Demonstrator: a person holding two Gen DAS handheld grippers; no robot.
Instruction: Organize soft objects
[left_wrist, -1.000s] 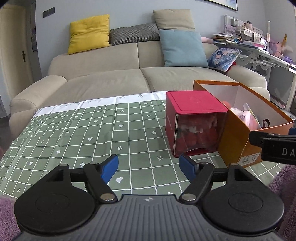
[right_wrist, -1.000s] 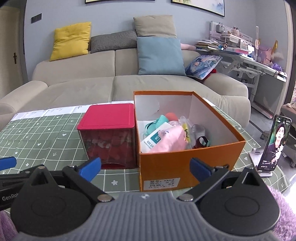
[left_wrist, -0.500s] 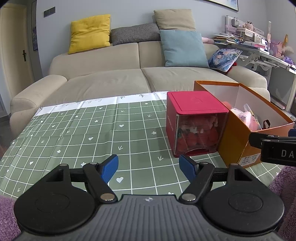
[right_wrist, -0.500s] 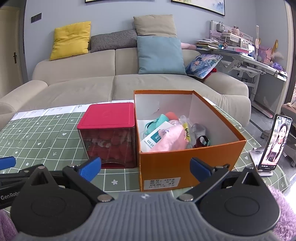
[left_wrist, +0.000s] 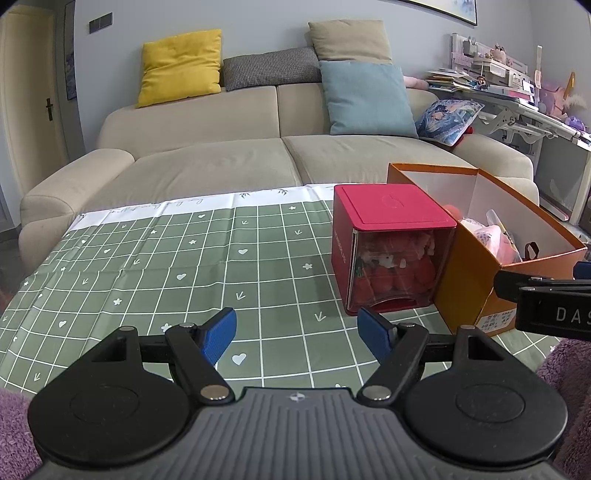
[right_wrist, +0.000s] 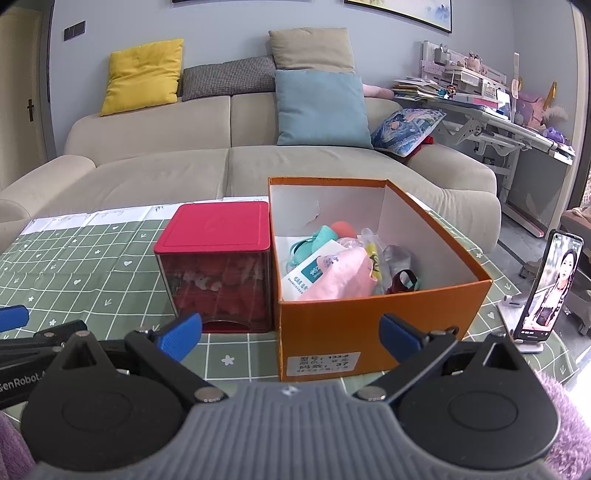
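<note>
both tools (left_wrist: 296, 328) (right_wrist: 290, 333) gape wide, holding nothing — red box (right_wrist: 216, 266) touching orange box (right_wrist: 388, 314).

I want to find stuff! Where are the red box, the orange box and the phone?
red box (right_wrist: 216, 229): right wrist view, on its lid.
orange box (right_wrist: 369, 325): right wrist view, on its front wall.
phone (right_wrist: 552, 288): right wrist view, on its screen.

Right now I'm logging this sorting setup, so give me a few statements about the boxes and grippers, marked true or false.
1. The orange box is open-topped and holds items. True.
2. The red-lidded box stands to the right of the orange box. False: it stands on its left.
3. The right gripper is shut on a pink pouch. False: it is open and empty.
4. The left gripper is open and holds nothing. True.
5. A phone stands propped at the right. True.
</note>
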